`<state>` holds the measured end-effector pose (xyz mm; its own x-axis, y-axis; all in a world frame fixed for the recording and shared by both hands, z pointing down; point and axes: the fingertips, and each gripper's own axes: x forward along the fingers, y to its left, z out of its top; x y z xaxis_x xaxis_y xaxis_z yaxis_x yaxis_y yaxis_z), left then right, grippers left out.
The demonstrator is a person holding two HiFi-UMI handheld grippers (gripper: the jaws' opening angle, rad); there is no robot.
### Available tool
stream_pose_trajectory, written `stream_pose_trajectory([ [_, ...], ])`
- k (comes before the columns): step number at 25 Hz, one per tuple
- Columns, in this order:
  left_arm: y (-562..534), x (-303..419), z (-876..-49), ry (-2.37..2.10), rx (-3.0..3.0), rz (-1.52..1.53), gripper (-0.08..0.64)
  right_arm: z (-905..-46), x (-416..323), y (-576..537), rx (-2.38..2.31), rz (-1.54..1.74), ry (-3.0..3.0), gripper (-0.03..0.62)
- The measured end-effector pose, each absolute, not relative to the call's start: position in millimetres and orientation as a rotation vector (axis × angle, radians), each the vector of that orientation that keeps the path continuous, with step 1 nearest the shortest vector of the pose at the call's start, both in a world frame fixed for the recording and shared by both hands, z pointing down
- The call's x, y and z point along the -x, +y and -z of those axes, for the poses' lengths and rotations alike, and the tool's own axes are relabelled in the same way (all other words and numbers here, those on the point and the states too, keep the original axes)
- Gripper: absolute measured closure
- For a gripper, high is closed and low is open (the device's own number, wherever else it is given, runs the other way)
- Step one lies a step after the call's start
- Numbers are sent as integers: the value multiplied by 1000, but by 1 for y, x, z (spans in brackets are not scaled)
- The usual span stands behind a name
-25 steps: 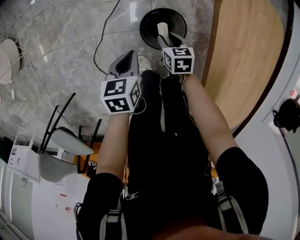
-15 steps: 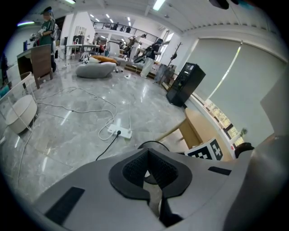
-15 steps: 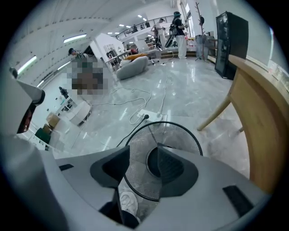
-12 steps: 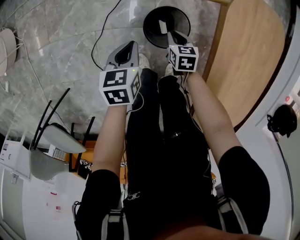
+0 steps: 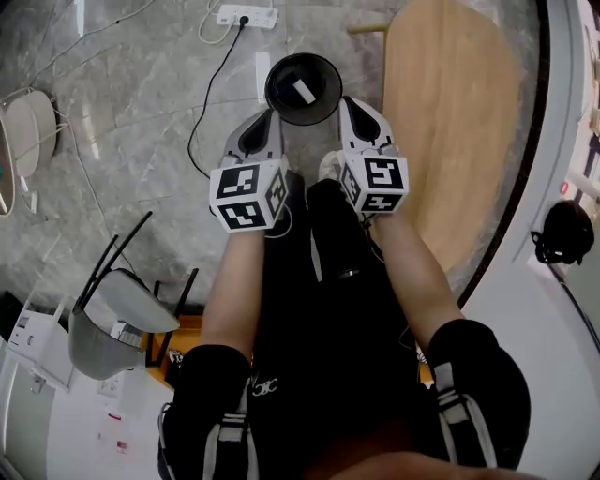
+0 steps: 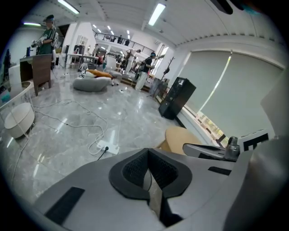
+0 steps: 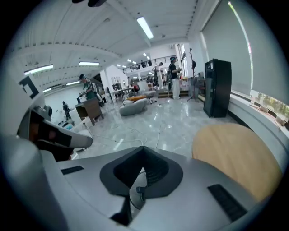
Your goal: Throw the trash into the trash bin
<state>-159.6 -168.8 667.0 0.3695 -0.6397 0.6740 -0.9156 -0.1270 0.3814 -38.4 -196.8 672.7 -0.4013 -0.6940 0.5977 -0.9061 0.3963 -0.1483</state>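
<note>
Trash (image 5: 303,91), a white scrap, lies inside the black trash bin (image 5: 274,89), just beyond both tool tips. Left tool (image 5: 266,116) and right tool (image 5: 348,103): jaws closed, empty. Wooden bench (image 5: 459,122) edges the bin's right; marble floor (image 5: 131,122) to the left.

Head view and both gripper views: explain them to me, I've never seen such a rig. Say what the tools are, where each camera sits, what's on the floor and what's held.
No robot here: a person holds a tool in each hand, the left gripper and the right gripper. The marker cubes are part of them. The head view comes from a camera on the person's head looking steeply down, so you see arms and legs. Each gripper view comes from a camera riding on that tool, looking along its jaws. On the grey floor stands a black trash bin with a white scrap inside, a wooden table beside it and a power strip beyond. Both pairs of jaws are shut and hold nothing.
</note>
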Motion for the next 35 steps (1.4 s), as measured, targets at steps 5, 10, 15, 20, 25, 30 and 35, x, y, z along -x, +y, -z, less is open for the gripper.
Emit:
stream_pose_trajectory([
  [5, -172, 125, -570, -1355, -1951, -402, 548, -540, 10, -201, -1540, -574, -2339, 580],
  [10, -169, 98, -468, -1376, -2045, -385, 548, -424, -18, -190, -1626, -635, -2457, 580],
  [15, -184, 77, -357, -1417, -2206, -336, 548, -317, -43, -195, -1697, -452, -2523, 580],
  [20, -185, 69, -264, -1476, -2306, -272, 546, -245, -65, -199, -1789, -292, -2489, 580],
  [25, -183, 73, -183, -1572, -2420, -219, 548, -181, -63, -202, -1806, -219, -2571, 580],
  [30, -174, 80, -134, -1637, -2480, -102, 548, -127, -54, -194, -1773, -97, -2667, 580],
  [35, -170, 85, -111, -1658, -2509, -41, 548, -97, -51, -185, -1793, -24, -2689, 580],
])
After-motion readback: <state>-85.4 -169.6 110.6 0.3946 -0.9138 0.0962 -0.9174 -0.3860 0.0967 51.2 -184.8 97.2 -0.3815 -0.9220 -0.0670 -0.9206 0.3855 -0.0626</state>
